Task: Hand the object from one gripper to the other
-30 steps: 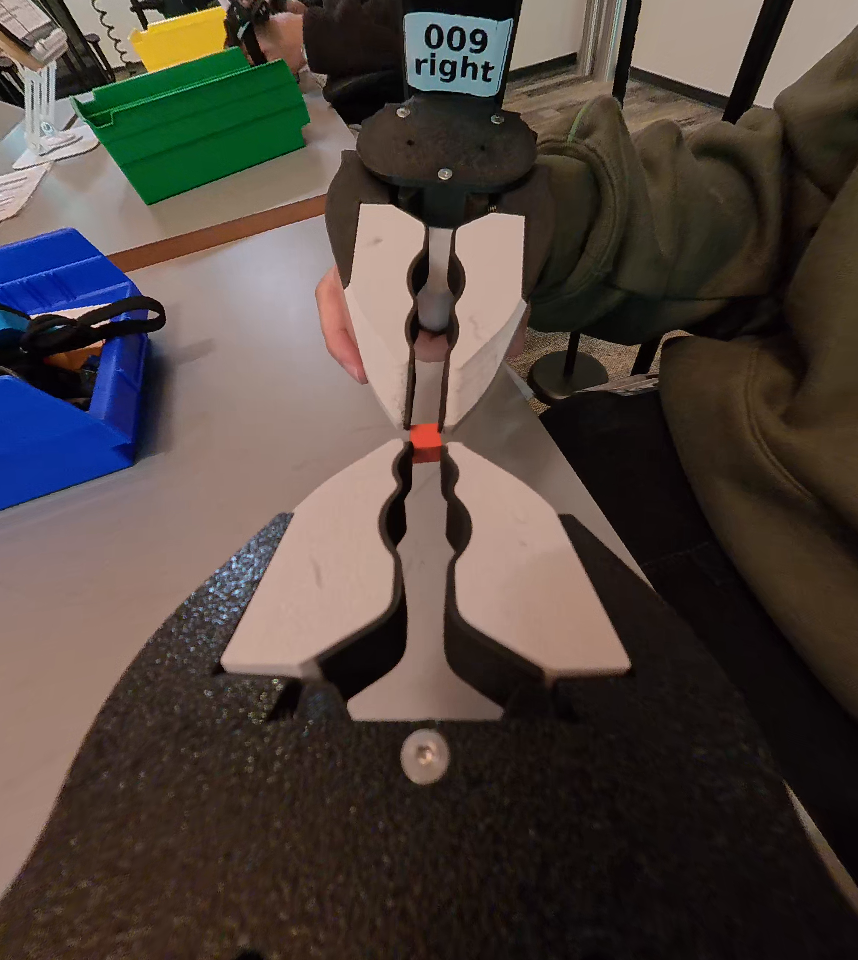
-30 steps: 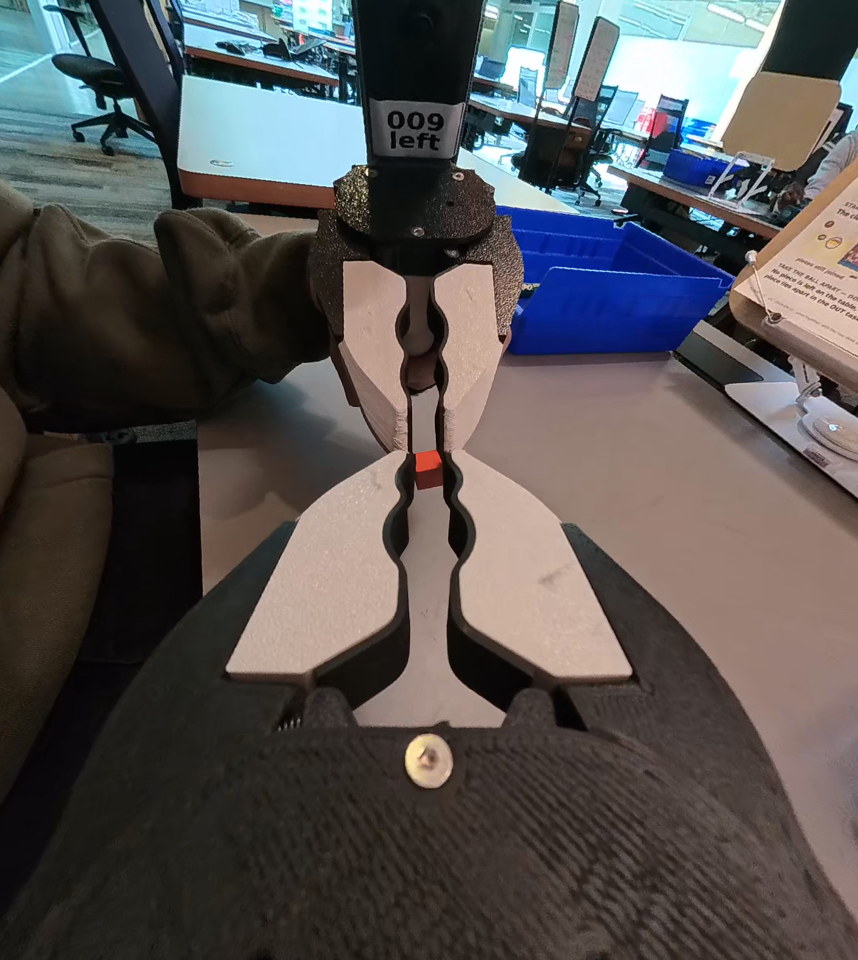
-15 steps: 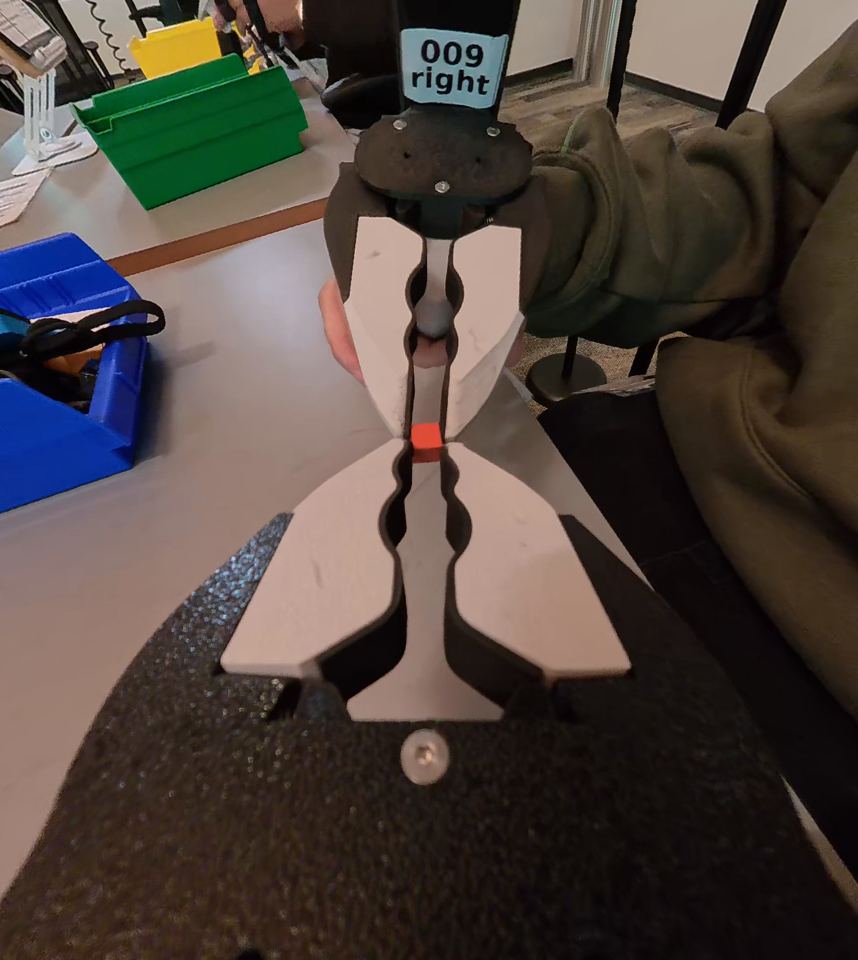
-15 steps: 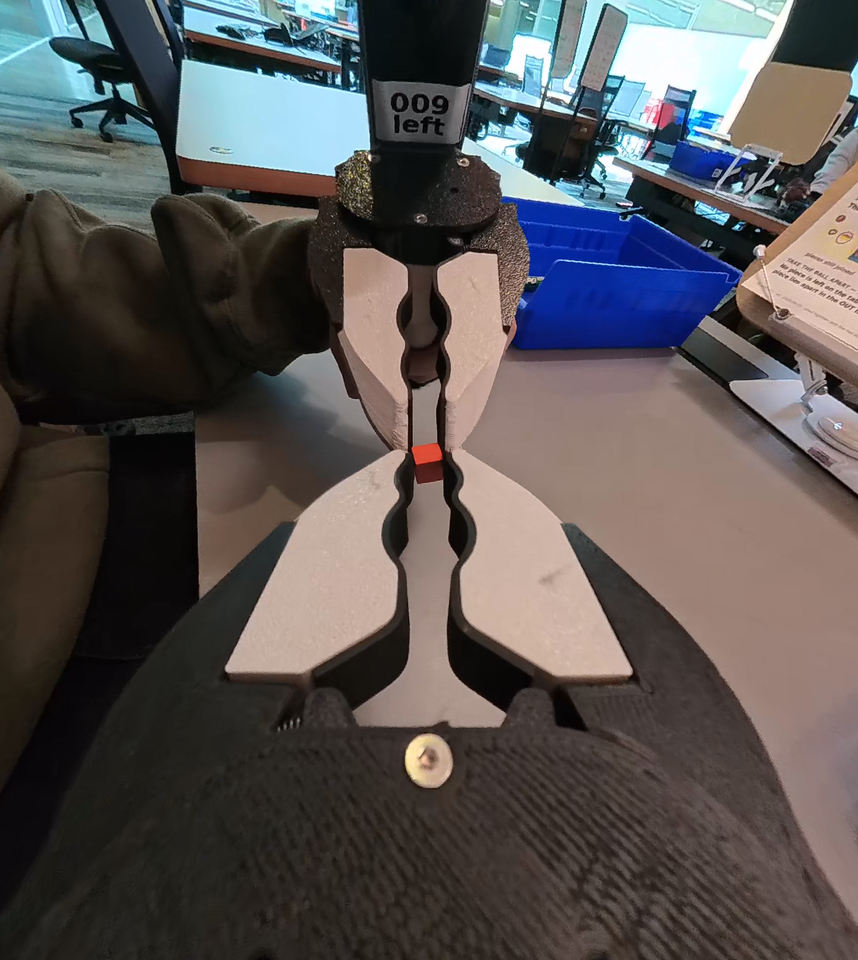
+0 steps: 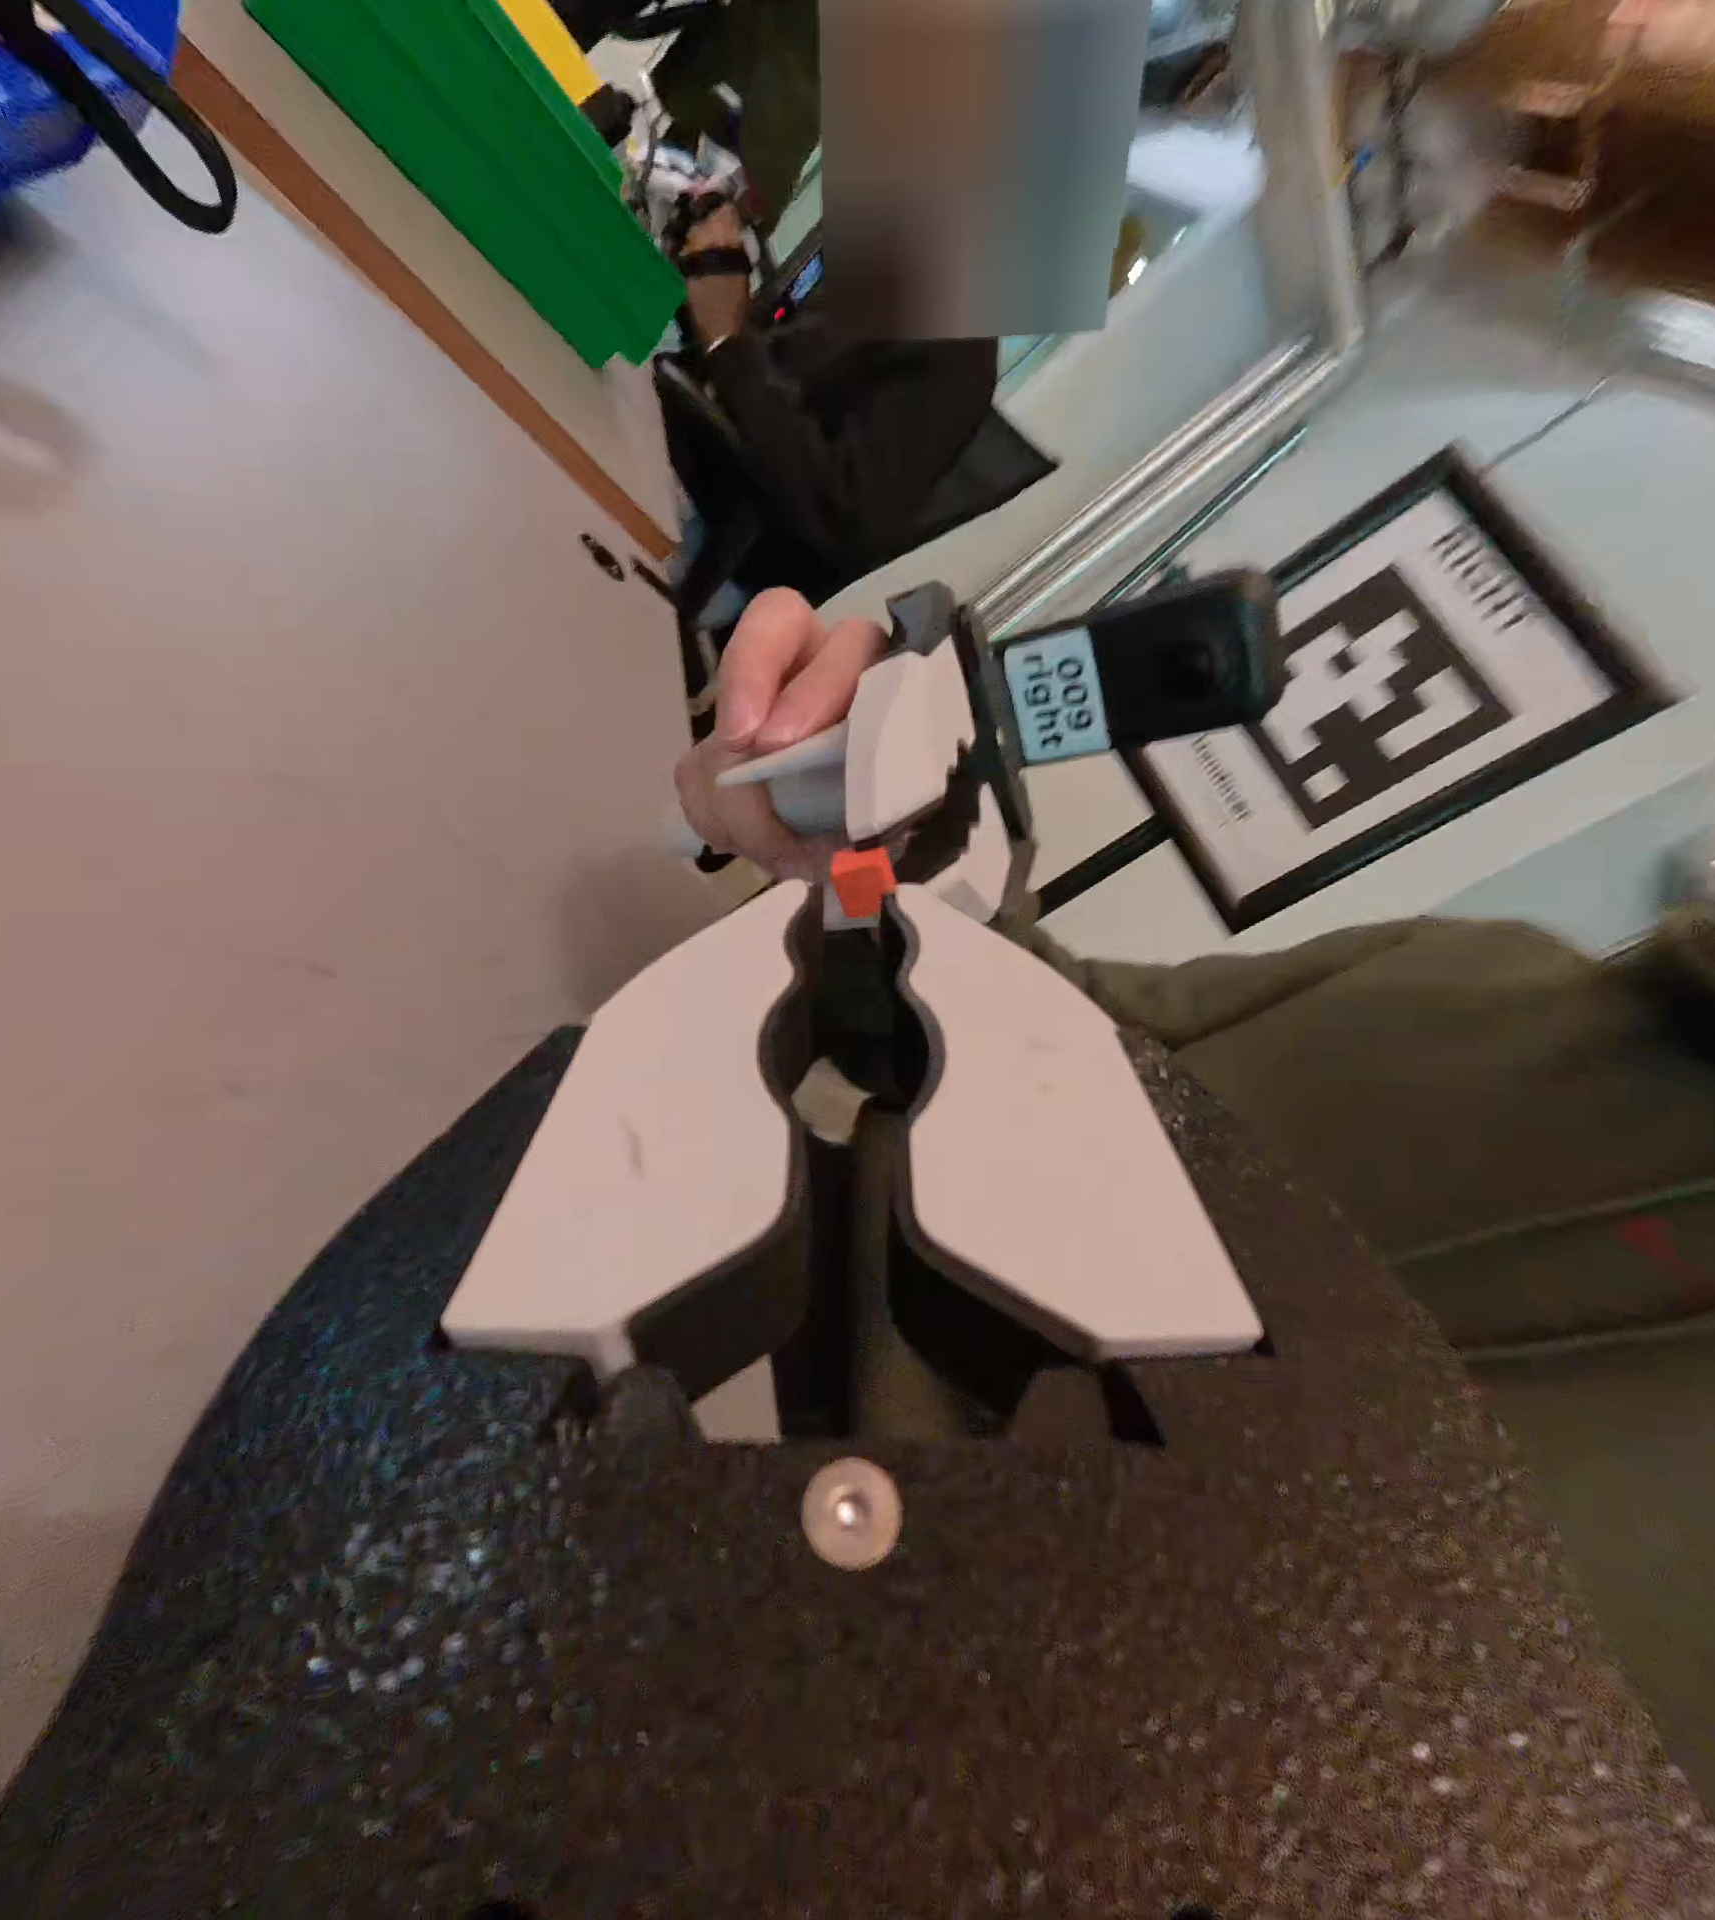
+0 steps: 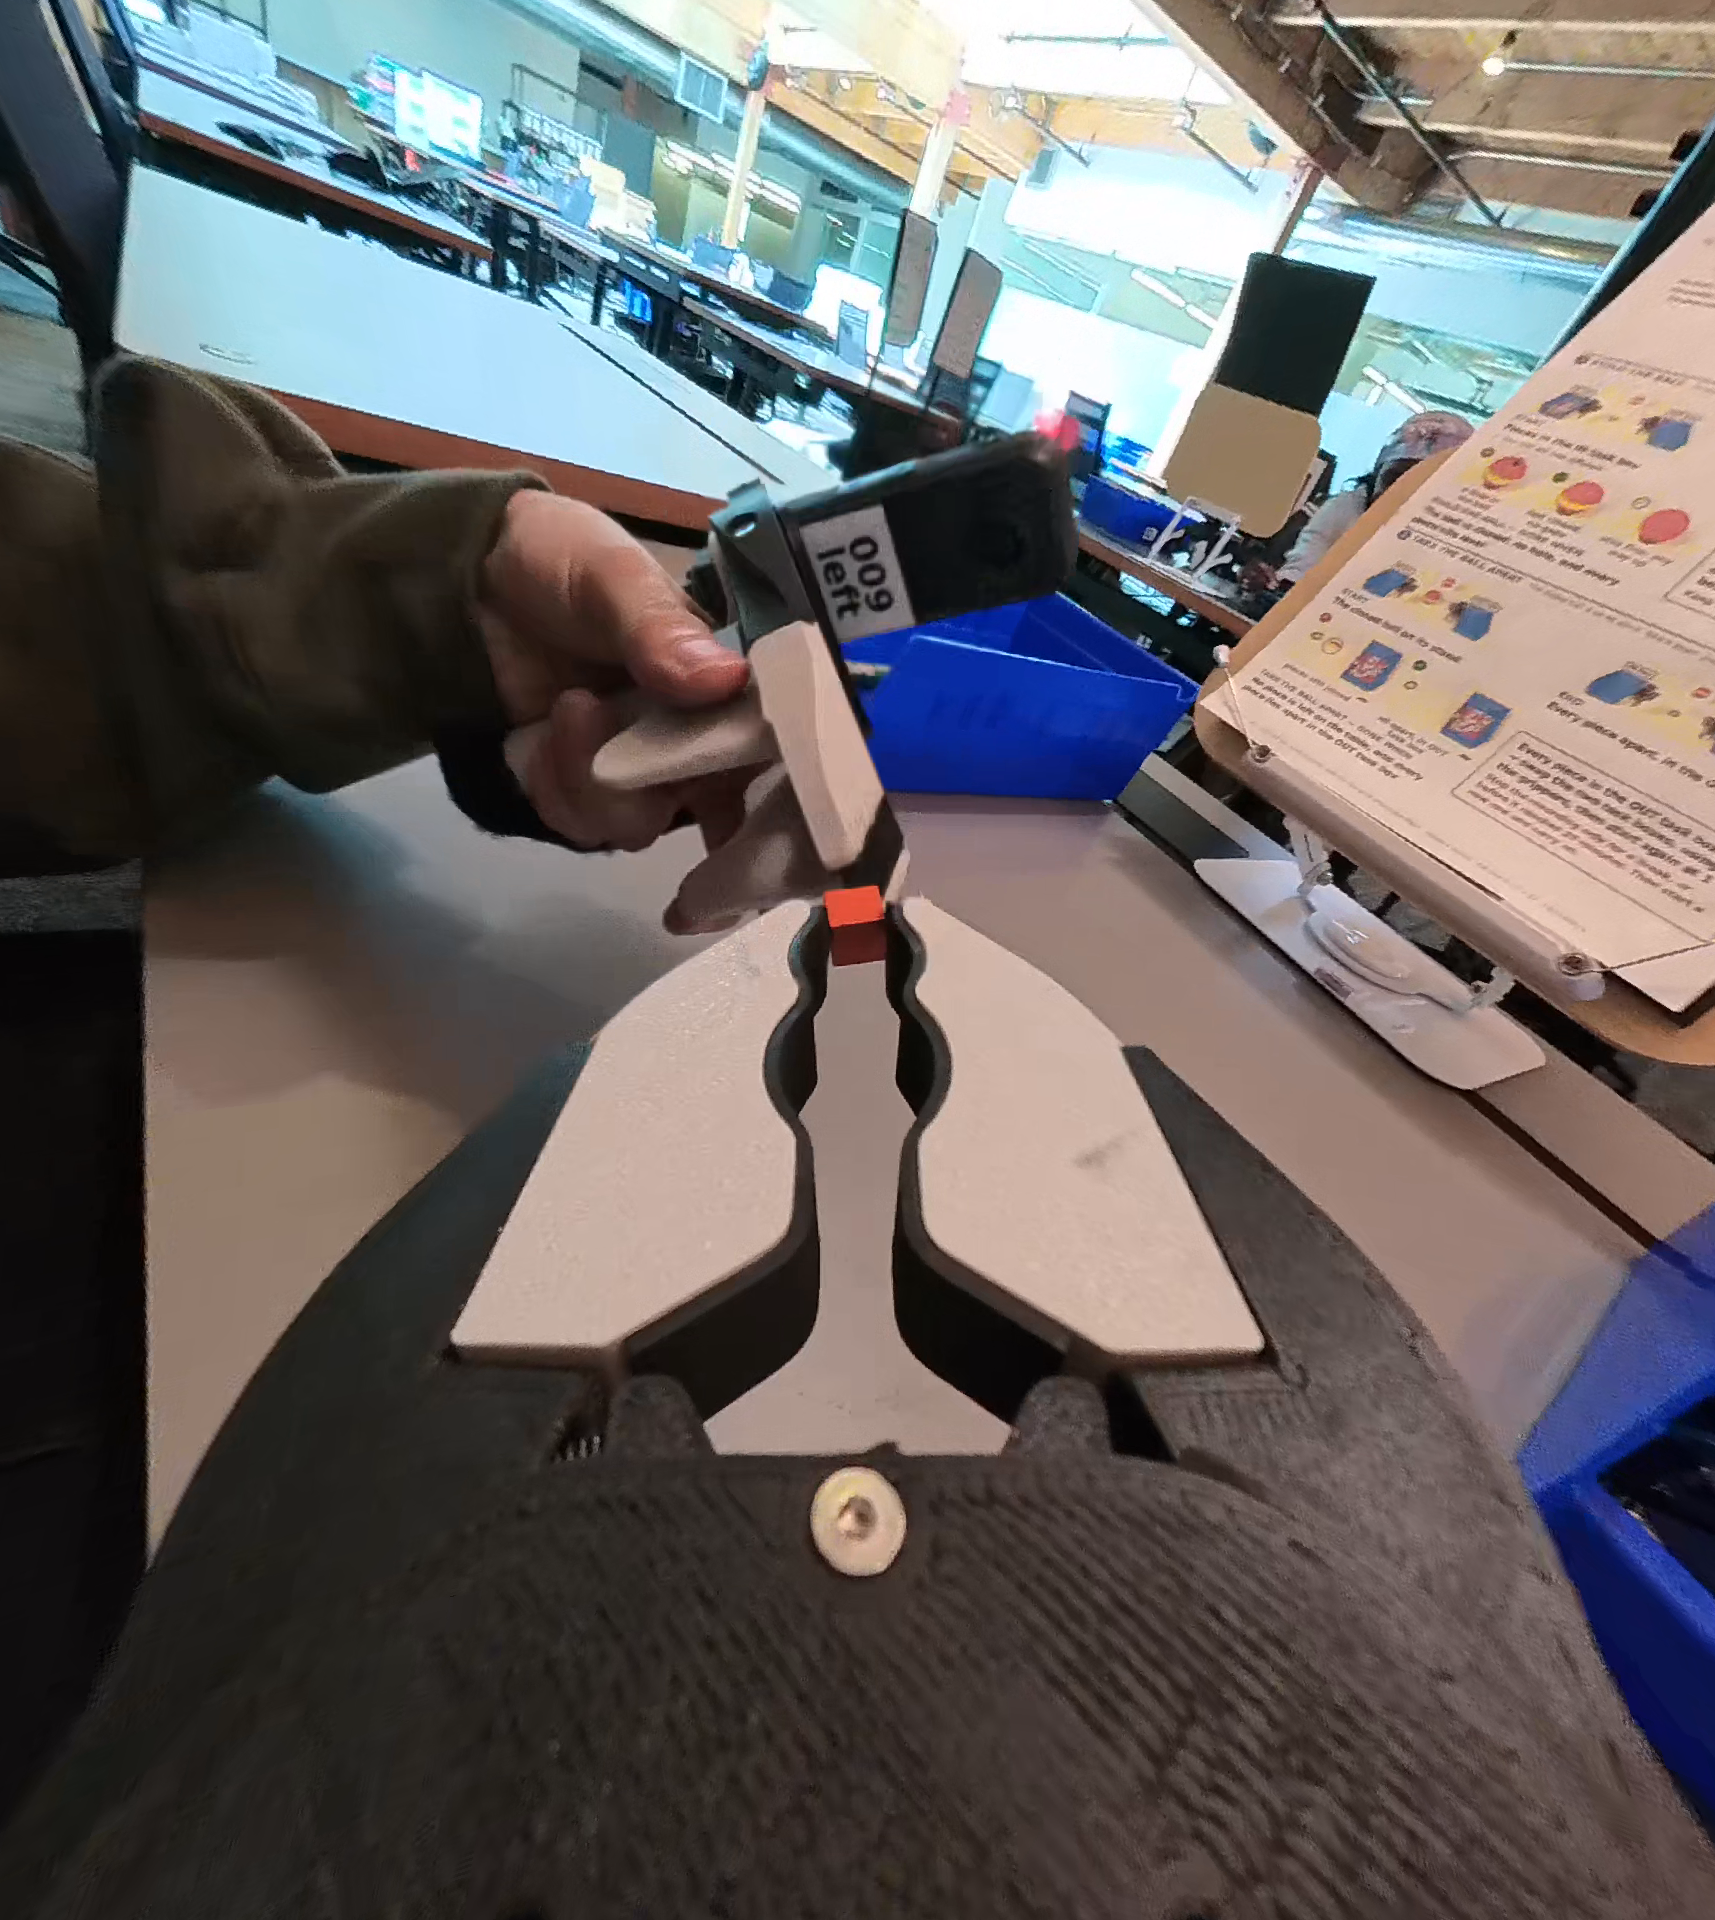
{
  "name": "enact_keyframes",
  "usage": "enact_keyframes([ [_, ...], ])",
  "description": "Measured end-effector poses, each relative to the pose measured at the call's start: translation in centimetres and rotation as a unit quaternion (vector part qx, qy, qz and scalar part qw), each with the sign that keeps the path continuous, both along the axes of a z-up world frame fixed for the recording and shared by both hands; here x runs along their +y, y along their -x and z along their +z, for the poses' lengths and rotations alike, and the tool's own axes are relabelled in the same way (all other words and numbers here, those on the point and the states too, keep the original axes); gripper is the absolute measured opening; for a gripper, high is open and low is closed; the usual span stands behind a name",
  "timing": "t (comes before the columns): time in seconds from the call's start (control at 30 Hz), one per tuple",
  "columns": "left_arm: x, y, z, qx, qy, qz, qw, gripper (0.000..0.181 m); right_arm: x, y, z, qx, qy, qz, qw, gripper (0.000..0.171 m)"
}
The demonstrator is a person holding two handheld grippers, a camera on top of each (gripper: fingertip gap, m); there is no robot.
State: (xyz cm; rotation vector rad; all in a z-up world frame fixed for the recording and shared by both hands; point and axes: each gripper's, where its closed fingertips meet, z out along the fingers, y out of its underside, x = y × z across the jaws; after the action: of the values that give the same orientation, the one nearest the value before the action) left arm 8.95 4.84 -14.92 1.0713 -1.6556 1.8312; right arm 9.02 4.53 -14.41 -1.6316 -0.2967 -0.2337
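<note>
The orange cube was in the air above the grey table, caught where the two sets of fingertips met. Your right gripper had its jaws drawn in to a narrow slot and pinching the cube at the very tips. Your left gripper was rolled roughly a quarter turn to the other and narrowed to about the cube's width, with the cube right at its tips. I could not tell whether it was truly clamped or only touching.

The cube was small and only its last edges were gripped, so the safe way was to keep both tools motionless, get a firm squeeze on the receiving side, and only then ease the giving jaws apart. Pulling straight back along the fingers, without twisting, looked least likely to flick it out.

The table under the exchange was bare, so a dropped cube would probably have landed there. A blue bin sat beyond your left hand, an instruction board stood to the right, and another blue bin sat close on the right. Retreating leftward or upward offered more room.
</note>
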Motion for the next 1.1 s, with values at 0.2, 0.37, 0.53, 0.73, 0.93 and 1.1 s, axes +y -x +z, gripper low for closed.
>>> enact_keyframes([
  [0.2, -0.2, -0.2, -1.2, 0.031, -0.006, -0.003, 0.999, 0.025, 0.3, 0.0, -0.3, -0.02, 0.01, -0.008, 1.0, 0.01],
  [0.37, -0.5, -0.2, -1.2, 0.036, 0.005, -0.011, 0.999, 0.022, 0.4, 0.0, -0.7, -0.035, 0.018, -0.014, 0.999, 0.01],
  [0.53, -0.5, 0.1, -0.8, 0.024, 0.013, -0.017, 0.999, 0.011, 0.5, 0.0, -0.8, -0.041, 0.022, -0.018, 0.999, 0.01],
  [0.73, -0.5, -0.2, -0.9, 0.016, 0.017, -0.013, 1.0, 0.01, 0.5, -0.2, -1.0, -0.037, 0.019, -0.024, 0.999, 0.01],
  [0.93, -0.4, -0.7, -0.8, 0.022, 0.026, 0.004, 0.999, 0.01, 0.4, -0.5, -1.0, -0.02, 0.017, -0.034, 0.999, 0.01],
  [1.1, -0.3, -0.3, -1.2, 0.012, 0.001, -0.008, 1.0, 0.01, 0.2, -0.3, -1.2, -0.044, 0.03, -0.023, 0.998, 0.021],
])
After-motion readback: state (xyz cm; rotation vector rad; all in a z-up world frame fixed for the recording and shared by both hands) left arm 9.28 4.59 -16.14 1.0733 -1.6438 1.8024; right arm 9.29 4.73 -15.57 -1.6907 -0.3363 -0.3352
